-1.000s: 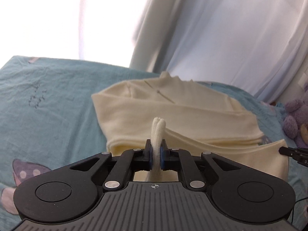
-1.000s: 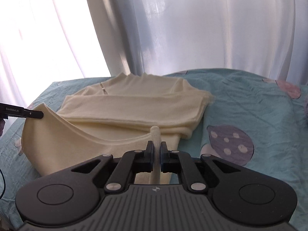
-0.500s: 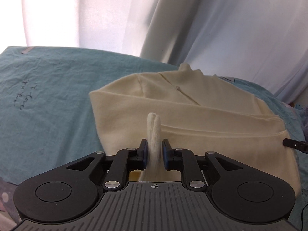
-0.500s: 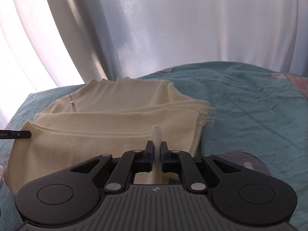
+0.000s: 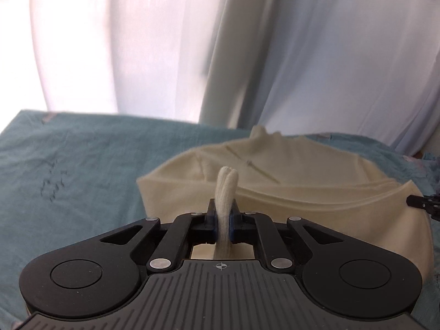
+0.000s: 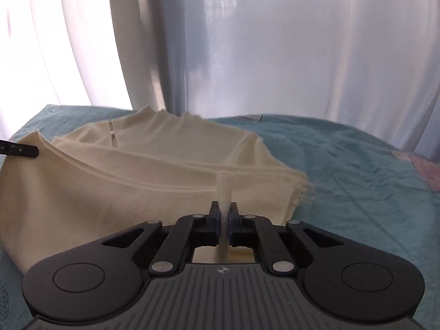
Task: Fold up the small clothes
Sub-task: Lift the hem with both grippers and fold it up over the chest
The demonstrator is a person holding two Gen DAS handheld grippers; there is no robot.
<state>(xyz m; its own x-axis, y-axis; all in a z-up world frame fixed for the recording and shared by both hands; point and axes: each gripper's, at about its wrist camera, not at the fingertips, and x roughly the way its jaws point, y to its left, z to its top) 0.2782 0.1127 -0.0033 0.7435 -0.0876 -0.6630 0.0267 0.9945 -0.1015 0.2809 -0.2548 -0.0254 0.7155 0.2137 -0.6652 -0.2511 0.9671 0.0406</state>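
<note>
A cream knit top (image 5: 316, 176) lies on the teal bedsheet (image 5: 82, 170), its neck with a short zip toward the curtain. My left gripper (image 5: 223, 214) is shut on a bunched edge of the top at its near left corner. My right gripper (image 6: 223, 217) is shut on the hem of the same top (image 6: 154, 170) at its near right corner. Both hold the near edge lifted and carried over the rest of the garment. The right gripper's tip shows at the right edge of the left wrist view (image 5: 420, 202); the left gripper's tip shows at the left edge of the right wrist view (image 6: 19, 150).
White curtains (image 6: 247, 49) hang close behind the far edge of the bed, with bright window light at the left. The sheet (image 6: 357, 181) carries printed patches, a pink one (image 6: 426, 167) at the far right.
Both grippers have moved forward toward the neck with the hem held between them, so the near part of the top now lies further over the rest. The fold has grown.
</note>
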